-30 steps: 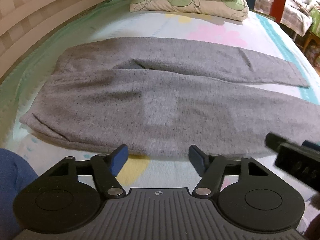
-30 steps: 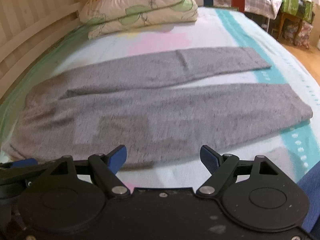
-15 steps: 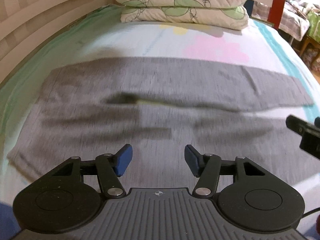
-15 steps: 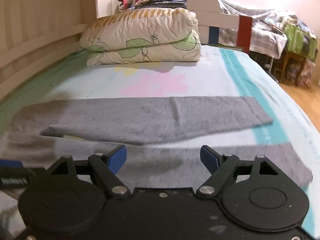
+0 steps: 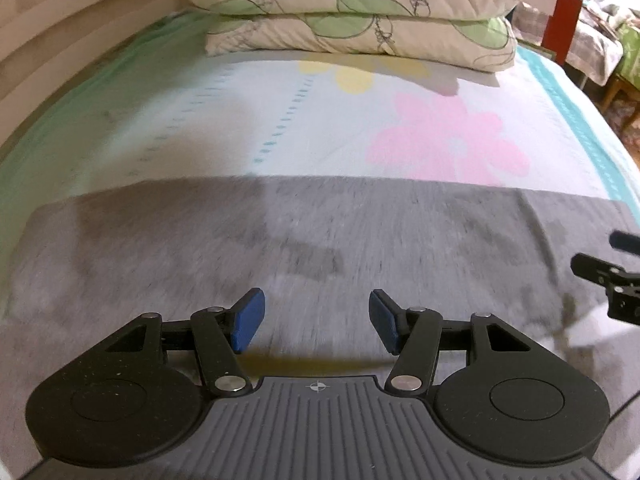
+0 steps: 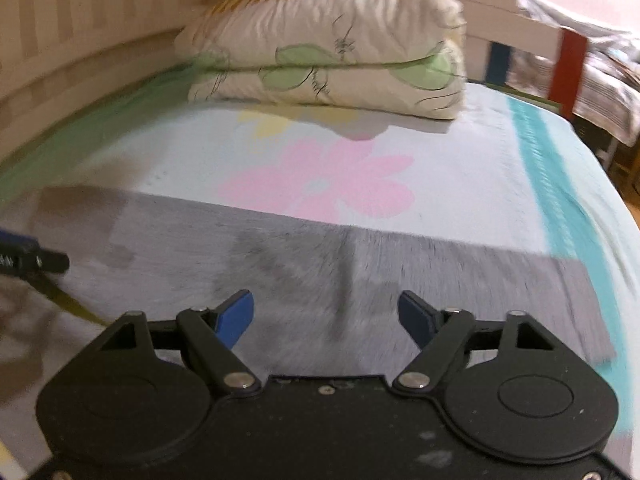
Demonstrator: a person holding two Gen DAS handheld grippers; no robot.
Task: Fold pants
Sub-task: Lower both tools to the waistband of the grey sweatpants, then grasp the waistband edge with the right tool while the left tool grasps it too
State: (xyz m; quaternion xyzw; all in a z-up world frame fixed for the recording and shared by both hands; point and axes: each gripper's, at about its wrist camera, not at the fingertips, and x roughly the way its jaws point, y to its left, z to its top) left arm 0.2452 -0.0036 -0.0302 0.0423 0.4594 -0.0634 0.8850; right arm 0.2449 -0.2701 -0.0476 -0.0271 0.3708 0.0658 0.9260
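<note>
Grey pants (image 5: 280, 240) lie flat across the bed, waist to the left, legs to the right; they also show in the right wrist view (image 6: 320, 272). My left gripper (image 5: 316, 322) is open and empty, low over the upper part of the pants. My right gripper (image 6: 326, 316) is open and empty over the far leg, near a crease. The leg's cuff end (image 6: 576, 304) lies to its right. Each gripper shows at the edge of the other's view: the right one (image 5: 612, 280), the left one (image 6: 24, 260).
Two stacked leaf-print pillows (image 5: 360, 12) lie at the head of the bed beyond the pants. A wooden slatted rail (image 5: 60, 40) runs along the left. The flowered sheet (image 5: 440, 140) stretches between pants and pillows. The bed's right edge (image 6: 608, 208) drops to the floor.
Both grippers have moved forward across the pants, from the near edge to over the far leg. Both stay open and empty. The pants have not moved.
</note>
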